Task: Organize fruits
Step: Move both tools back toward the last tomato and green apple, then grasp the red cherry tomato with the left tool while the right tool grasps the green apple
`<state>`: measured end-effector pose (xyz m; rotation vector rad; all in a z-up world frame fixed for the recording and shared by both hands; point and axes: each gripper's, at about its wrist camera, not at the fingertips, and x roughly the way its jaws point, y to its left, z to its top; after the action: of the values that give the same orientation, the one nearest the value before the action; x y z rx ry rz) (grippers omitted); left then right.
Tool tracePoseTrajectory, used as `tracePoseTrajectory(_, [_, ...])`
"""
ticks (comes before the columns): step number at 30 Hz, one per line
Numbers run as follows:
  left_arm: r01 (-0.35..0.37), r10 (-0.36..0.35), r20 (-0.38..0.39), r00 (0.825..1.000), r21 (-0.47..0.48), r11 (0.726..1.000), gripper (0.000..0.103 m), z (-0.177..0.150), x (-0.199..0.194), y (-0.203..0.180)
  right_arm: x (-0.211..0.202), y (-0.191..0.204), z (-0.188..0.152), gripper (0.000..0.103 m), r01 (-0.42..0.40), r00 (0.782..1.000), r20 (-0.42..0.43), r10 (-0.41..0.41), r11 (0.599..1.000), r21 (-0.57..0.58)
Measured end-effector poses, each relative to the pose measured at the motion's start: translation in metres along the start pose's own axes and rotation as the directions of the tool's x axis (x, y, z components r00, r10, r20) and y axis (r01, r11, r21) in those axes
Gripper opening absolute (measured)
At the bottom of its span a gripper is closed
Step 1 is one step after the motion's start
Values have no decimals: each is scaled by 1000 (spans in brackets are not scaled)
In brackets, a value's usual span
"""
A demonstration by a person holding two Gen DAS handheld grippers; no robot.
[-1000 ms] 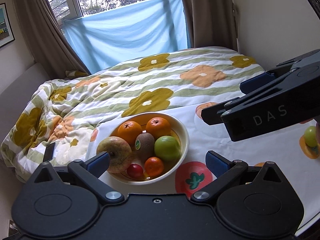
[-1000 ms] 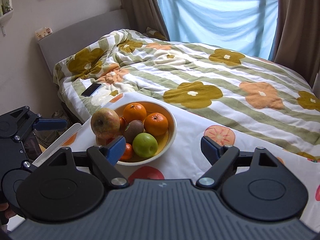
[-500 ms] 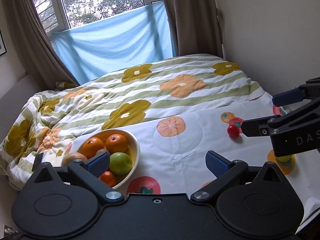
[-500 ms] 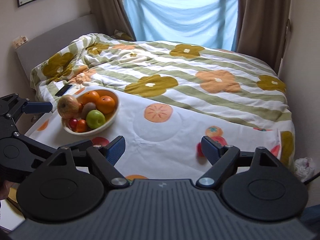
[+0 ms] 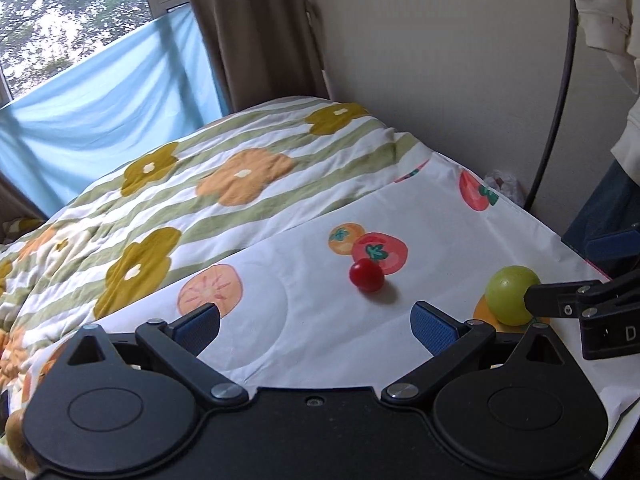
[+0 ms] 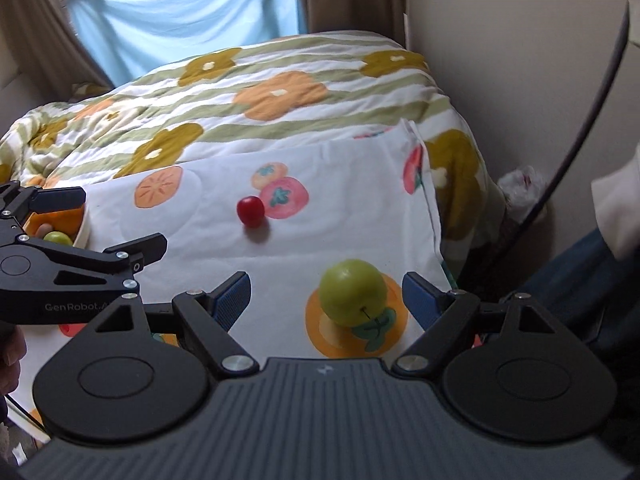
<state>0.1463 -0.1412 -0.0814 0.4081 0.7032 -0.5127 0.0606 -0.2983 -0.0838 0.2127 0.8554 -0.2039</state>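
A green apple [image 6: 353, 292] lies on the white fruit-print cloth [image 6: 208, 256], between the fingers of my right gripper [image 6: 327, 295], which is open and not touching it. In the left wrist view the same green apple [image 5: 510, 294] sits at the right, with the right gripper [image 5: 572, 272] reaching in beside it. A small red tomato [image 5: 366, 275] rests just ahead of my left gripper [image 5: 316, 326], which is open and holds nothing. The red tomato [image 6: 250, 211] is beyond the apple. The fruit bowl [image 6: 83, 228] peeks out behind the left gripper [image 6: 116, 220].
The cloth covers the near end of a bed with a flowered duvet [image 5: 224, 168]. A wall [image 5: 440, 60] and a dark cable [image 6: 592, 112] stand close on the right, where the cloth's edge [image 6: 434, 220] drops off. A pale garment [image 5: 600, 8] hangs at the top right.
Both grippers have swung right, away from the bowl, to the loose fruit. The right gripper has come down around the green apple; the left now faces the red tomato.
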Motion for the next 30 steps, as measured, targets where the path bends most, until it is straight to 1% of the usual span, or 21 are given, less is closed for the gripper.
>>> tracePoseTrajectory(4, [77, -76, -13, 997, 47, 996, 98, 8, 31, -4, 12, -2, -9, 98, 57, 998, -31, -55, 995, 84])
tracePoseTrajectory(5, [94, -93, -21, 995, 63, 994, 94, 10, 40, -4, 15, -2, -10, 98, 70, 997, -36, -66, 992, 103])
tracePoseTrajectory(7, [118, -115, -35, 993, 92, 989, 90, 12, 55, -6, 21, -3, -13, 98, 89, 995, -49, -83, 984, 155])
tracePoseTrajectory(9, [143, -138, -48, 989, 123, 982, 82, 13, 70, -9, 27, -3, -16, 98, 98, 994, -59, -88, 974, 203])
tracePoseTrajectory(10, [154, -148, -55, 988, 138, 978, 81, 13, 77, -10, 29, -3, -17, 98, 104, 994, -62, -92, 970, 219])
tracePoseTrajectory(12, [171, -162, -64, 985, 164, 972, 74, 12, 88, -12, 34, -2, -18, 98, 120, 992, -65, -107, 964, 237])
tracePoseTrajectory(14, [187, -176, -74, 982, 184, 965, 70, 12, 99, -13, 39, -1, -20, 98, 134, 990, -71, -120, 957, 257])
tracePoseTrajectory(15, [196, -184, -77, 980, 194, 961, 69, 12, 104, -13, 41, -1, -21, 98, 141, 989, -75, -125, 952, 272])
tracePoseTrajectory(17, [207, -196, -74, 978, 211, 955, 68, 12, 110, -13, 46, -1, -21, 98, 146, 989, -79, -128, 944, 296])
tracePoseTrajectory(21, [224, -212, -76, 974, 236, 946, 61, 14, 120, -14, 53, -1, -21, 97, 168, 985, -85, -149, 935, 313])
tracePoseTrajectory(26, [252, -236, -93, 967, 256, 933, 53, 15, 130, -15, 60, -2, -21, 97, 178, 983, -91, -156, 926, 333])
tracePoseTrajectory(30, [268, -255, -86, 963, 252, 930, 51, 15, 132, -15, 65, -3, -20, 95, 182, 983, -95, -158, 923, 340])
